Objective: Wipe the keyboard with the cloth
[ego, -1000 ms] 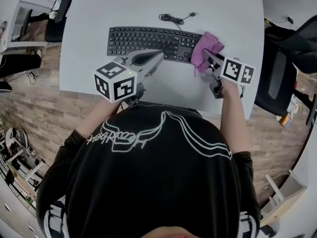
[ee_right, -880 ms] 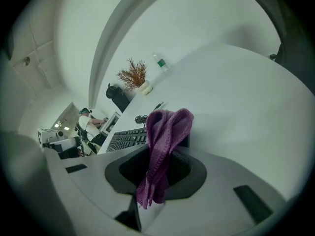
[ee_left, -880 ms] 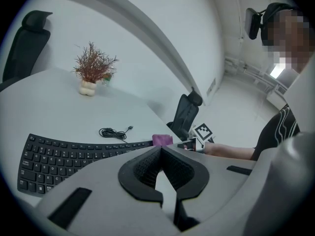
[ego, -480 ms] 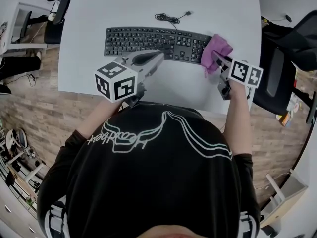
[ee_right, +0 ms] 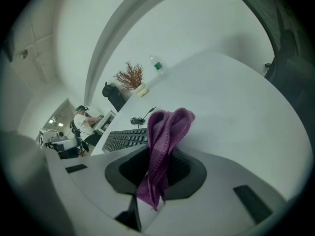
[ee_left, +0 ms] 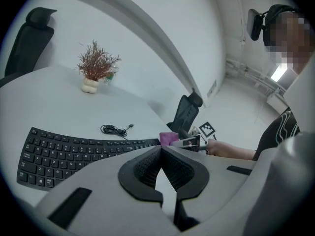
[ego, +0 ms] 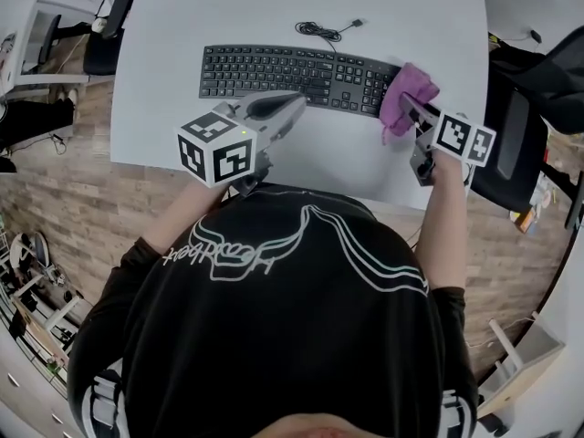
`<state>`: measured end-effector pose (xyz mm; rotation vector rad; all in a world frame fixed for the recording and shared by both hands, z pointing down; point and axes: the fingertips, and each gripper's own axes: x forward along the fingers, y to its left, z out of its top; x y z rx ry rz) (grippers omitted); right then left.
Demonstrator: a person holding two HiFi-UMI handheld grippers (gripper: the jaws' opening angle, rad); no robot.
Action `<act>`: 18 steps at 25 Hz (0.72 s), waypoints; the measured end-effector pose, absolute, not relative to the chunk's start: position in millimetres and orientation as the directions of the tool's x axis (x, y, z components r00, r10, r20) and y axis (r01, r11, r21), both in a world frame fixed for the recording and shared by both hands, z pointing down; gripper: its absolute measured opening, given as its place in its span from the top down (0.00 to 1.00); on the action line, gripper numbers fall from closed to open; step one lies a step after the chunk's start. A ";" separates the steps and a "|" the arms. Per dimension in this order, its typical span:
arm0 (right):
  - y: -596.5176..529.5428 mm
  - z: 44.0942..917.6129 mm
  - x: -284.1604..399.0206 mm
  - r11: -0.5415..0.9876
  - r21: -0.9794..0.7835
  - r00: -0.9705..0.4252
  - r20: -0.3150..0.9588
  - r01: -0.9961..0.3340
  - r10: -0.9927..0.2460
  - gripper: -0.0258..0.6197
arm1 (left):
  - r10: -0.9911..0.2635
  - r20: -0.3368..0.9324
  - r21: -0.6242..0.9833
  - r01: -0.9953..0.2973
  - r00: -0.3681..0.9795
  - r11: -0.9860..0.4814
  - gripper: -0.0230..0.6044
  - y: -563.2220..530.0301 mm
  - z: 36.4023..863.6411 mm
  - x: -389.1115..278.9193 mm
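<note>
**Purple cloth at the keyboard's right end**

Seen from above my chest: my right gripper [ego: 409, 109] holds a purple cloth [ego: 408, 91] at the right end of the black keyboard [ego: 292, 69]. My left gripper [ego: 294, 108] points at its near edge (cable [ego: 321, 32] coiled behind it) on the white table [ego: 182, 26].

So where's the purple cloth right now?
In the head view the purple cloth is on the right side of the table, pinched in the right gripper, just by the right end of the black keyboard.
</note>
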<state>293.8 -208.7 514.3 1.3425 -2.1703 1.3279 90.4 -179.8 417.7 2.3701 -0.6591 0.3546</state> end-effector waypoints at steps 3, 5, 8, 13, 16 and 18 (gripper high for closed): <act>-212.2 498.8 277.8 0.180 -0.569 -0.554 0.599 -0.802 -0.577 0.86 | -0.363 0.403 0.522 -0.537 0.840 -0.663 0.95 -180.4 417.1 83.8; -215.5 488.3 263.3 0.211 -0.572 -0.573 0.581 -0.792 -0.577 0.86 | -0.365 0.401 0.523 -0.537 0.840 -0.662 0.95 -181.9 416.0 79.0; -219.7 473.6 240.3 0.274 -0.563 -0.603 0.558 -0.780 -0.570 0.86 | -0.373 0.399 0.518 -0.542 0.838 -0.662 0.95 -183.4 413.9 72.3; -223.5 462.0 190.4 0.352 -0.586 -0.672 0.521 -0.730 -0.526 0.86 | -0.397 0.407 0.513 -0.566 0.823 -0.645 0.95 -181.7 415.1 49.3; -228.1 460.4 158.6 0.366 -0.616 -0.705 0.500 -0.697 -0.502 0.86 | -0.413 0.407 0.515 -0.578 0.815 -0.633 0.95 -184.1 414.4 29.1; -231.7 462.8 132.4 0.382 -0.618 -0.719 0.502 -0.687 -0.481 0.86 | -0.426 0.405 0.517 -0.587 0.809 -0.622 0.95 -187.5 414.5 8.7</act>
